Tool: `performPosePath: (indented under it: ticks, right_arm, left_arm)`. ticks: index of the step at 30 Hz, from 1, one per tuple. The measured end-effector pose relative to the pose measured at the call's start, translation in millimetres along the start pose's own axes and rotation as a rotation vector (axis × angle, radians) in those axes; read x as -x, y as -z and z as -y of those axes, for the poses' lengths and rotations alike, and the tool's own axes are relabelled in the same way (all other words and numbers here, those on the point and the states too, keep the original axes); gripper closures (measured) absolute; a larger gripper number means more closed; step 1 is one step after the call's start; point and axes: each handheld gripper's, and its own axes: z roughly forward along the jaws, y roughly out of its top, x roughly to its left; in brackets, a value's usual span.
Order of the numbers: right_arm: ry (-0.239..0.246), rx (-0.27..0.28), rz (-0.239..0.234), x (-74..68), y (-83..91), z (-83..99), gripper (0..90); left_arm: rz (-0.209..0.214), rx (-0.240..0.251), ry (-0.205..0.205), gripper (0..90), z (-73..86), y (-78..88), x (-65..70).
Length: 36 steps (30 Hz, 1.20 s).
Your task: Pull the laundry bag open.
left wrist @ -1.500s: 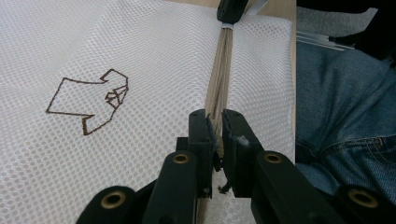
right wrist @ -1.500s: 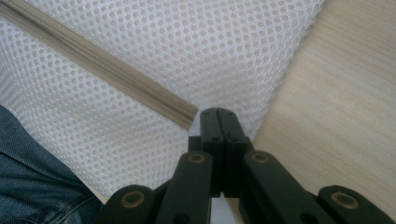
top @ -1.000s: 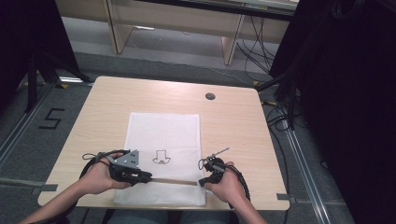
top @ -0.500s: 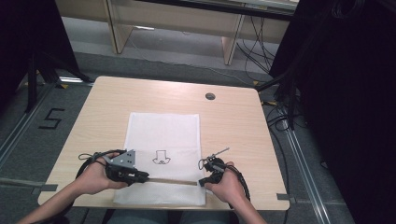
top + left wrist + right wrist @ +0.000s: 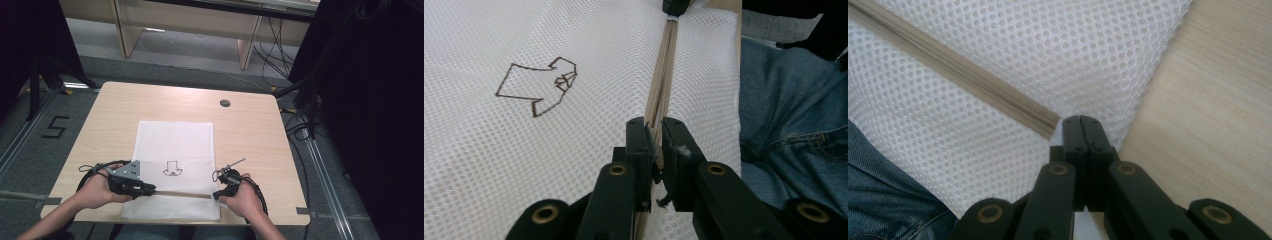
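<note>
A white mesh bag [image 5: 175, 135] lies flat on the wooden table [image 5: 125, 105], with a small brown drawing [image 5: 172, 169] printed on it. A tan zipper [image 5: 180, 193] runs across its near end. My left gripper [image 5: 152, 191] is at the zipper's left part. In the left gripper view its jaws [image 5: 655, 137] pinch the zipper pull, and the zipper tape [image 5: 664, 75] stretches away to the other gripper [image 5: 676, 6]. My right gripper [image 5: 216, 195] holds the bag's right edge. Its jaws [image 5: 1081, 120] are shut on the mesh just beside the zipper's end [image 5: 1048, 125].
The bag's near edge lies close to the table's front edge, above the person's jeans [image 5: 789, 125]. A round cable hole [image 5: 225, 103] sits at the table's far right. Bare wood [image 5: 1208, 100] lies right of the bag. Desk legs and cables stand on the floor beyond.
My left gripper has slid a little to the left along the zipper. The right gripper has kept still.
</note>
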Motion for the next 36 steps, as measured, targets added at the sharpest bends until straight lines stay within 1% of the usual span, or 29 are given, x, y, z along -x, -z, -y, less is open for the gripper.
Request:
performPosePath:
  ticks: [1, 2, 4, 9, 10, 11, 12, 13, 15, 16, 17, 18, 19, 20, 21, 23, 24, 25, 26, 28, 29, 30, 33, 34, 36]
  right_arm:
    - [-0.003, -0.002, 0.000, -0.2, 0.1, 0.0, 90.0]
    - [0.014, 0.008, -0.006, 0.7, -0.6, -0.1, 90.0]
    - [0.027, 0.012, -0.009, 1.1, -0.4, -0.1, 90.0]
    - [0.026, 0.011, -0.009, 1.2, -0.5, -0.1, 90.0]
    - [0.028, 0.002, -0.009, 1.4, 0.2, -0.4, 90.0]
    - [0.031, 0.003, -0.011, 1.5, 0.2, -0.3, 90.0]
    - [0.029, 0.012, -0.002, 1.5, -0.7, 0.0, 90.0]
    - [0.026, 0.011, -0.010, 1.1, -0.5, -0.1, 90.0]
    - [0.028, 0.006, -0.008, 1.3, 0.0, -0.3, 90.0]
    - [0.029, 0.003, -0.009, 1.6, 0.2, -0.3, 90.0]
    - [0.028, 0.002, -0.010, 1.6, 0.2, -0.4, 90.0]
    - [0.028, 0.002, -0.010, 1.6, 0.2, -0.4, 90.0]
    - [0.028, 0.011, -0.003, 1.5, -0.7, -0.1, 90.0]
    - [0.026, 0.010, 0.000, 0.9, 0.0, -0.2, 90.0]
    - [0.026, 0.011, -0.008, 1.1, -0.6, -0.2, 90.0]
    - [0.027, 0.011, 0.001, 1.0, -0.2, -0.3, 90.0]
    - [0.027, 0.011, 0.003, 1.0, -0.3, -0.3, 90.0]
    - [0.030, 0.013, 0.001, 1.0, -0.2, -0.3, 90.0]
    - [0.025, 0.009, -0.008, 1.5, -0.9, -0.3, 90.0]
    - [0.026, 0.002, -0.006, 1.7, -0.1, -0.4, 90.0]
    - [0.027, 0.002, -0.006, 1.7, -0.1, -0.4, 90.0]
    - [0.027, 0.002, -0.009, 1.9, -0.2, -0.4, 90.0]
    - [0.029, 0.000, -0.010, 2.3, -0.1, -0.4, 90.0]
    - [0.028, 0.001, -0.010, 2.2, -0.2, -0.4, 90.0]
    - [0.027, 0.009, -0.010, 2.0, -1.1, -0.3, 90.0]
  left_arm:
    - [0.001, -0.001, 0.001, 82.2, 0.1, -0.4, 0.5]
    - [0.002, -0.004, -0.001, 82.2, 0.0, -0.3, 0.4]
    - [0.003, 0.002, 0.002, 82.2, 0.1, -0.3, 0.4]
    - [0.014, 0.004, 0.002, 82.2, 0.6, -0.2, 0.2]
    - [0.013, 0.000, -0.003, 82.2, 0.5, 0.3, -0.2]
    - [0.011, -0.005, -0.006, 82.2, 0.5, 0.5, -0.1]
    - [0.006, -0.012, -0.014, 82.2, 0.7, 1.8, -1.2]
    - [0.009, 0.002, 0.000, 82.2, 1.3, 2.4, -0.8]
    - [0.004, -0.005, 0.002, 82.2, 3.6, 4.2, -1.2]
    - [0.009, 0.001, 0.013, 82.2, 5.8, 5.3, -1.7]
    - [0.002, -0.008, 0.008, 82.2, 6.8, 6.7, -2.0]
    - [0.000, -0.003, 0.009, 82.2, 8.0, 7.3, -2.1]
    - [0.010, 0.003, 0.016, 82.2, 9.4, 7.7, -2.4]
    - [-0.003, -0.001, 0.010, 82.2, 10.3, 9.5, -2.7]
    - [0.002, 0.009, 0.021, 82.2, 11.2, 10.1, -2.5]
    - [0.005, 0.003, 0.015, 82.2, 11.6, 10.4, -2.2]
    - [0.011, 0.012, 0.022, 82.2, 11.6, 9.3, -1.4]
    - [0.006, -0.006, 0.004, 82.2, 11.3, 10.5, -2.5]
    - [0.008, -0.001, 0.005, 82.2, 11.3, 10.6, -2.7]
    - [0.003, 0.002, 0.009, 82.2, 11.5, 11.1, -2.4]
    - [0.001, 0.009, 0.017, 82.2, 12.2, 12.3, -2.7]
    - [-0.003, -0.003, 0.006, 82.2, 12.6, 13.9, -4.2]
    - [-0.005, 0.011, 0.026, 82.2, 16.8, 16.5, -4.1]
    - [-0.009, 0.000, 0.022, 82.2, 18.5, 17.6, -5.2]
    - [-0.013, 0.002, 0.022, 82.2, 20.6, 18.9, -5.0]
